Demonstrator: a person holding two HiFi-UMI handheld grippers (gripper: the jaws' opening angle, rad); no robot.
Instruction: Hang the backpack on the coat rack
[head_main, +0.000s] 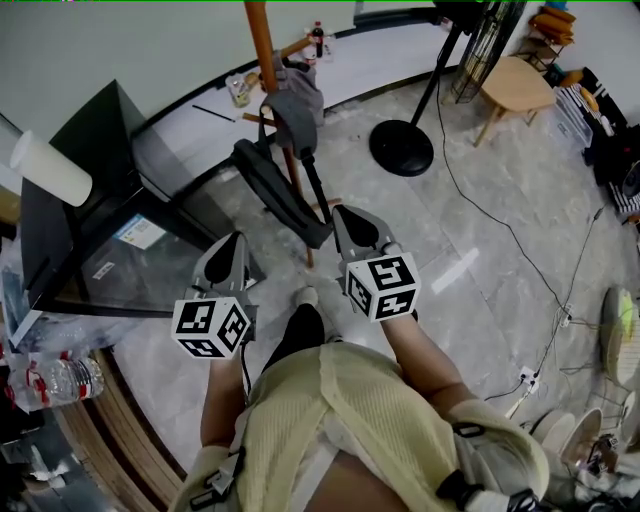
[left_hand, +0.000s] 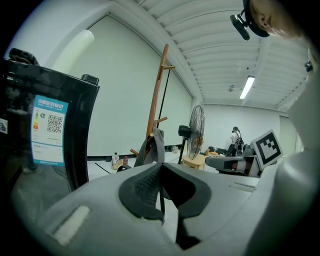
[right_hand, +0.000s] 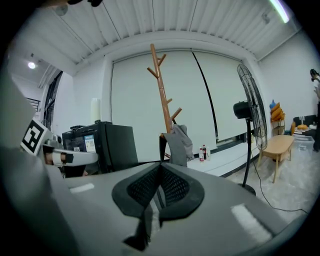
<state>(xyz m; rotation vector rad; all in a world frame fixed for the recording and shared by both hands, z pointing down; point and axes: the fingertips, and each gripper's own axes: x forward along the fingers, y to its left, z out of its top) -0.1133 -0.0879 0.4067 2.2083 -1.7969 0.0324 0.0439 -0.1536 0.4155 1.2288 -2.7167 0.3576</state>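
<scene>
grey tiled floor (head_main: 480, 260), wooden coat rack (head_main: 262, 40) by wall. backpack (head_main: 292, 110) hangs on low peg: soft, floppy, probably light. left gripper (head_main: 238, 240) jaws together, empty. right gripper (head_main: 346, 214) looks clamped on shoulder strap (head_main: 280, 190), best hold.

backpack (head_main: 296, 108): grey, black straps | coat rack (head_main: 262, 40): orange-brown | floor (head_main: 400, 215): grey marbled

Coat rack (head_main: 262, 40) top: off-pic (head view)
</scene>
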